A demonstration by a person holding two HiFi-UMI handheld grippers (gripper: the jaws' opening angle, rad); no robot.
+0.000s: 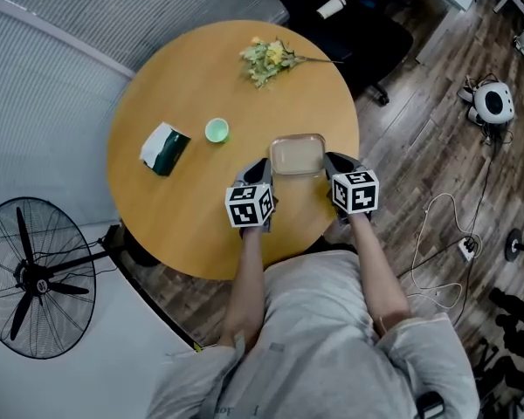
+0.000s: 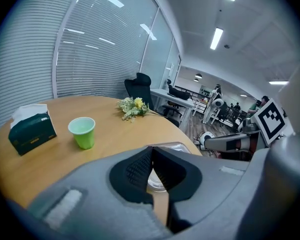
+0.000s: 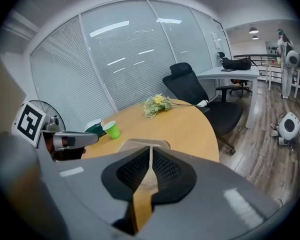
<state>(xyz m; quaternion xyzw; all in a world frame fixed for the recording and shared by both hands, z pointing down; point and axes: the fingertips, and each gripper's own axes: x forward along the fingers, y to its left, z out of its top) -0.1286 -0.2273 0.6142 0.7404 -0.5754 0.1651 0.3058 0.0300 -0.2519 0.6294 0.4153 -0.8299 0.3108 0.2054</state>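
A shallow clear plastic container (image 1: 297,155) lies on the round wooden table (image 1: 183,225) near its front edge. My left gripper (image 1: 262,169) is at the container's left side and my right gripper (image 1: 332,161) at its right side, fingertips against the rim. In the left gripper view the jaws (image 2: 151,151) meet in a thin line, with the container (image 2: 177,145) just beyond them. The right gripper (image 3: 150,151) looks the same, jaws together, the container (image 3: 140,143) right past the tips. Whether either pinches the rim is unclear.
A green cup (image 1: 216,130) and a dark green tissue box (image 1: 164,148) stand left of the container. A bunch of yellow flowers (image 1: 266,59) lies at the far edge. A black office chair (image 1: 367,33) is behind the table, a floor fan (image 1: 35,278) at left.
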